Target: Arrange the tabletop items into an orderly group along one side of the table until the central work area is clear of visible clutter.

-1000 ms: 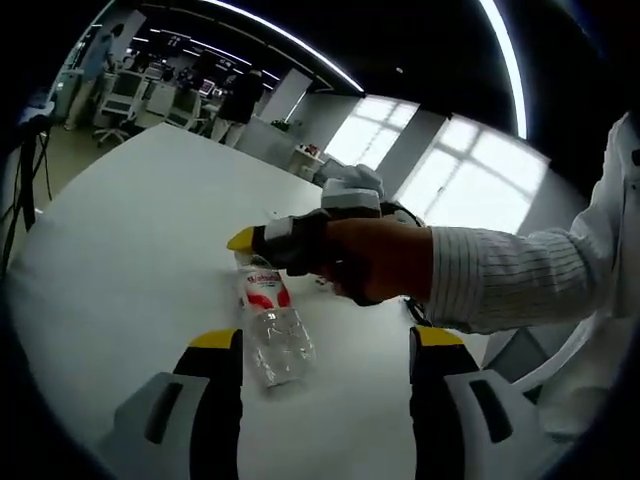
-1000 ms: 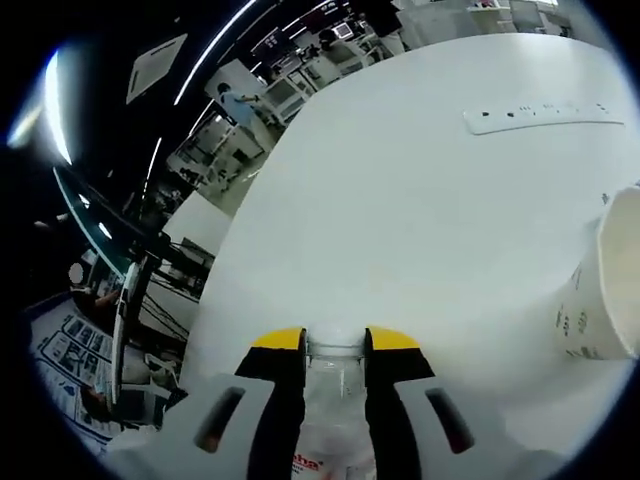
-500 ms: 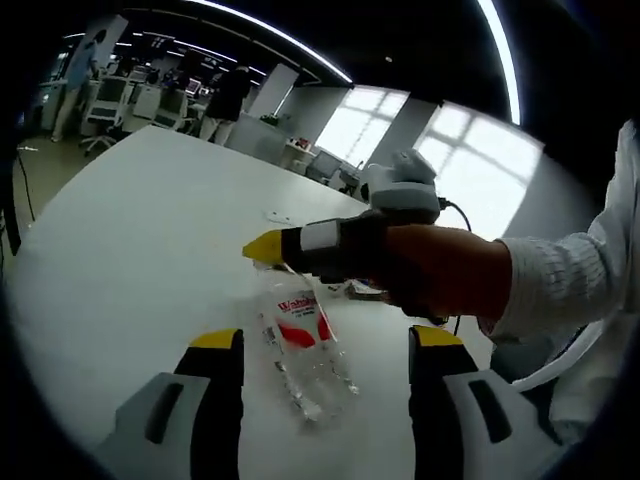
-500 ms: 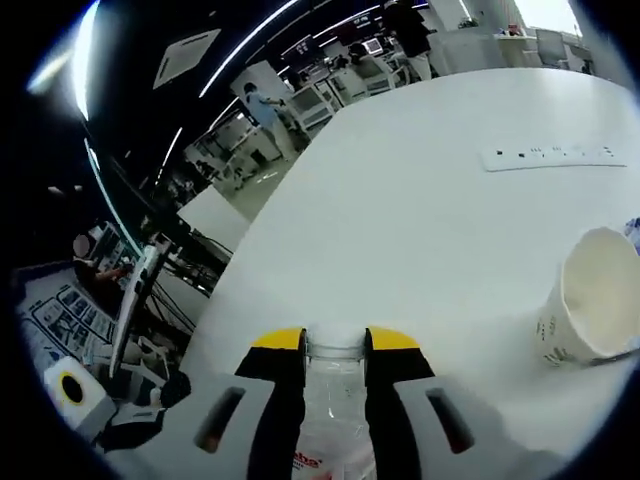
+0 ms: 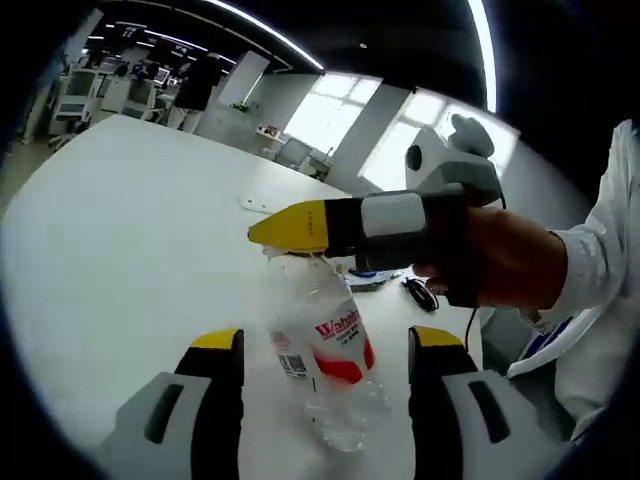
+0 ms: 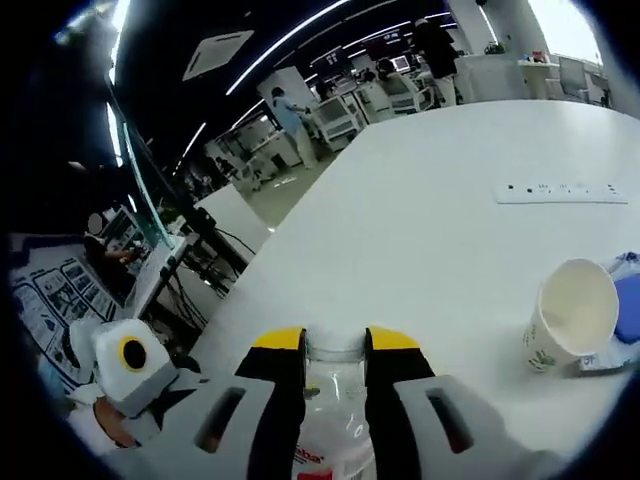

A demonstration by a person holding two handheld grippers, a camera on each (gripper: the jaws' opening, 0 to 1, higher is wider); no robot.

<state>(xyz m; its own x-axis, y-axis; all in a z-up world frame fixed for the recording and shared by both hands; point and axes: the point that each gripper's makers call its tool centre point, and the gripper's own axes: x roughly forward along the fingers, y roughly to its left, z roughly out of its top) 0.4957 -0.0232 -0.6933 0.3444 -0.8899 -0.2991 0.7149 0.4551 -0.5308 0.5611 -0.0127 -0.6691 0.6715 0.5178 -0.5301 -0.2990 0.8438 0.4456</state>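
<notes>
Gripping a clear plastic bottle [image 5: 325, 350] at its neck, the right gripper [image 5: 290, 228] holds it between clenched yellow-tipped jaws; in the right gripper view the bottle [image 6: 333, 440] neck sits pinched between the two tips of that gripper [image 6: 335, 342]. Label on bottle: white with red patch, red lettering reads roughly "Wahaha"; a small barcode sits beside it. Long axis tilted, neck up toward the right gripper, base down toward the white table [image 5: 120, 250]; contact of base with table cannot be confirmed. Bottle lies between the left gripper [image 5: 327, 345] jaws as seen, which stand released and wide apart, not touching it. A hand [image 5: 500, 265] in a striped sleeve [image 5: 600, 270] holds the right gripper. In the right gripper view, a white paper cup [image 6: 565, 320] with a small green print lies near the table's right edge, mouth toward camera, just beside a blue-and-white packet [image 6: 620, 320]. A white power strip [image 6: 560, 190] lies farther across the table.
</notes>
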